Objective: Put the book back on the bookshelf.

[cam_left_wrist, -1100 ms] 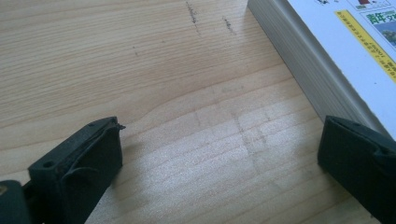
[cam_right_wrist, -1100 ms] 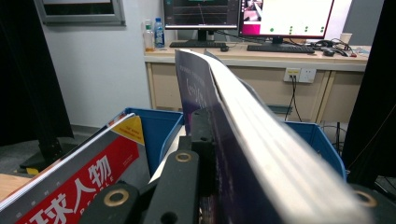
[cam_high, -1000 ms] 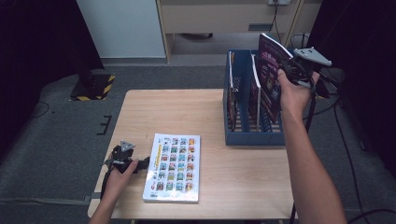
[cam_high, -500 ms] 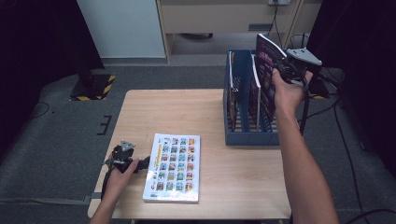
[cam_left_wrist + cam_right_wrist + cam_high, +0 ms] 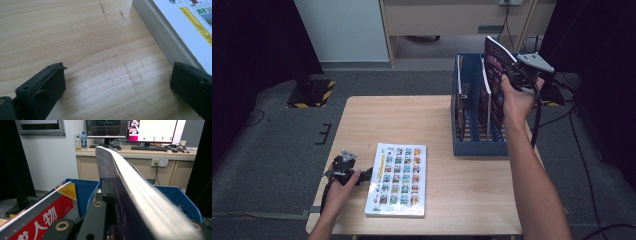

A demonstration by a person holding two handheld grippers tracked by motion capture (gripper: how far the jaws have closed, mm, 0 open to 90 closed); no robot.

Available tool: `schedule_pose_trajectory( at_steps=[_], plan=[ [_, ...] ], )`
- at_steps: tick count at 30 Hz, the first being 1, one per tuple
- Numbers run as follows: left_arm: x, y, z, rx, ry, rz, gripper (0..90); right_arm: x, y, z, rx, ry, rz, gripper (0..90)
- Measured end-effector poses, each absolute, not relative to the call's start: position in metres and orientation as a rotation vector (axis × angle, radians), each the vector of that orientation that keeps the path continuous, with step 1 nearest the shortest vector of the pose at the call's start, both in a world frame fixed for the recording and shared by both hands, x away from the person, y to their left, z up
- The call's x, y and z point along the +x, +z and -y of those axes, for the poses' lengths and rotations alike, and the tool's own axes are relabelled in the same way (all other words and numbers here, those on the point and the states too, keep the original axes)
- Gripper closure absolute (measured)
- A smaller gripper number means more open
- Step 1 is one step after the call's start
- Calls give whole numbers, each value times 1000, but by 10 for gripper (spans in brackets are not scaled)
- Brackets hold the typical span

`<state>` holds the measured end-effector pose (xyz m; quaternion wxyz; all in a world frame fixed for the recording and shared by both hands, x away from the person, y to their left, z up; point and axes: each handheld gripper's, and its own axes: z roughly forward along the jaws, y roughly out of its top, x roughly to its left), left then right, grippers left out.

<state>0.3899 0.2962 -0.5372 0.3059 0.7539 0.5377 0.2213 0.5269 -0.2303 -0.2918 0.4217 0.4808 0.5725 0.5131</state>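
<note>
My right gripper (image 5: 514, 76) is shut on a dark purple book (image 5: 493, 62), held upright over the right end of a blue file rack (image 5: 477, 149). In the right gripper view the book (image 5: 130, 202) runs edge-on between the jaws of the gripper (image 5: 150, 207), above the rack's wall (image 5: 85, 188). A white book with a grid of small pictures (image 5: 398, 178) lies flat near the table's front. My left gripper (image 5: 364, 175) rests on the table just left of it. Its jaws (image 5: 117, 82) stand open over bare wood, with the book's page edge (image 5: 162, 35) beside the right jaw.
The rack holds other upright books (image 5: 460, 102), one with a red cover (image 5: 40, 218). The wooden table (image 5: 412, 122) ends just left of my left hand. A desk with monitors (image 5: 150, 130) and a white cabinet (image 5: 342, 30) stand beyond the table.
My right gripper has shifted a little to the left with the purple book, closer over the rack. The left gripper has stayed put.
</note>
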Motion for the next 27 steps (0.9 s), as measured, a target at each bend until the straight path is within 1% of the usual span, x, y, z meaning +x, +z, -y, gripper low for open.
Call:
schedule_pose_trajectory(
  at_steps=[7,27],
  plan=[
    [390,-537,-296,1996,585,-1423,0,522,-300,235,1212,1304,-1430,839],
    [390,-537,-297,2002,585,-1421,0,524,-316,240,1221,1324,-1428,838]
  ],
)
